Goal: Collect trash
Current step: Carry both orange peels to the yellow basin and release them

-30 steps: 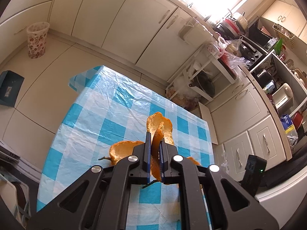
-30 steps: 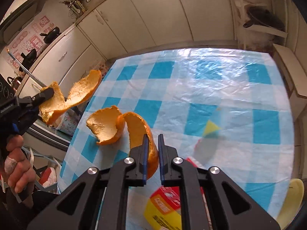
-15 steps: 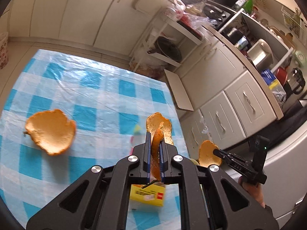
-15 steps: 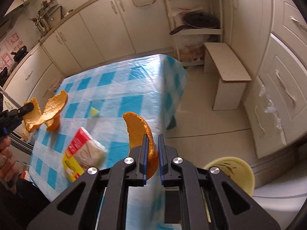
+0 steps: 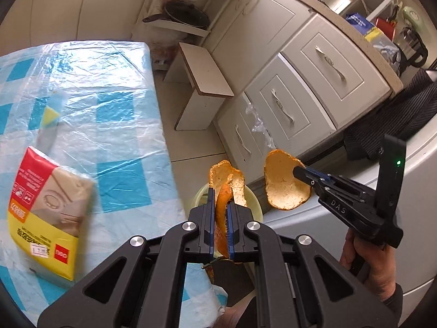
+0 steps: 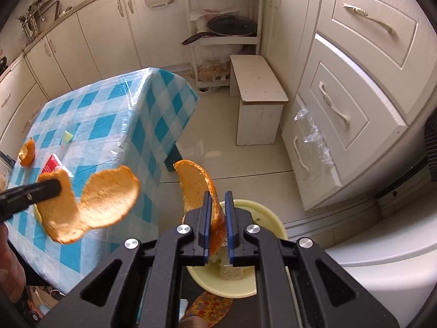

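Left gripper [image 5: 218, 213] clamps 1 orange peel [image 5: 228, 184]; right gripper [image 6: 218, 216] clamps another peel [image 6: 195, 183], both over the yellow bin [image 6: 269, 218] at lower centre. Risk: off-centre release drops peel on the floor; a third peel [image 6: 27, 151] remains on the table [image 6: 114, 125].

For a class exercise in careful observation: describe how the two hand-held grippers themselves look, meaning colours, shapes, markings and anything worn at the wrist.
Both are matte black plastic. The left gripper and the right gripper each have two angular arms with triangular cut-outs, round silver bolts and blue-edged finger pads. Seen from the side in the left wrist view, the right one shows white letters "DAS", a tall black block with a green light and a dark cuff at the wrist.
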The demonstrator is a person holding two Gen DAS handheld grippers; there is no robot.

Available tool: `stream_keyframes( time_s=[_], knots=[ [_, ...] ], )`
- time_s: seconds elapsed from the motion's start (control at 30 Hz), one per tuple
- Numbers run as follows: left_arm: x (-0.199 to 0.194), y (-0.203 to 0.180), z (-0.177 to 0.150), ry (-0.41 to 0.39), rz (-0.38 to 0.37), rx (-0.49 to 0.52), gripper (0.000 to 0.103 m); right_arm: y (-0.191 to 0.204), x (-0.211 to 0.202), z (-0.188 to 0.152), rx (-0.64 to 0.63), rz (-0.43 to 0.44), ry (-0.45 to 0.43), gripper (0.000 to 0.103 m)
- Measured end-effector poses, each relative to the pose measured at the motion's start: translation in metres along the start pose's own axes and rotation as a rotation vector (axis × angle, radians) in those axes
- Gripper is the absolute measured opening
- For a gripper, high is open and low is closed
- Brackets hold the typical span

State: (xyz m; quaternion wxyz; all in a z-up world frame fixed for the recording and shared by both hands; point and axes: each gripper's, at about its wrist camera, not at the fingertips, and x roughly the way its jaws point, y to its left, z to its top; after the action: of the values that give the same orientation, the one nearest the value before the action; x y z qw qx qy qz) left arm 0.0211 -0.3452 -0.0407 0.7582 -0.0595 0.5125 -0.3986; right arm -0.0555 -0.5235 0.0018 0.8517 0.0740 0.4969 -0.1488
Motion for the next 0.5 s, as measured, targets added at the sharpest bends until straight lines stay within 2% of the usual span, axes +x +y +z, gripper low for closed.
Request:
stream_keyframes(
  time_s=[0.27, 0.5],
  knots=[
    [0.028, -0.052, -0.018, 0.008, 0.062, 0.106, 0.007, -0.011, -0.005, -0.004, -0.015, -0.028, -0.002, 0.010],
    [0.047, -0.082, -0.024, 0.015, 0.078, 0.154, 0.007, -0.015, -0.001, -0.006, -0.042, -0.078, 0.024, 0.010]
  ],
)
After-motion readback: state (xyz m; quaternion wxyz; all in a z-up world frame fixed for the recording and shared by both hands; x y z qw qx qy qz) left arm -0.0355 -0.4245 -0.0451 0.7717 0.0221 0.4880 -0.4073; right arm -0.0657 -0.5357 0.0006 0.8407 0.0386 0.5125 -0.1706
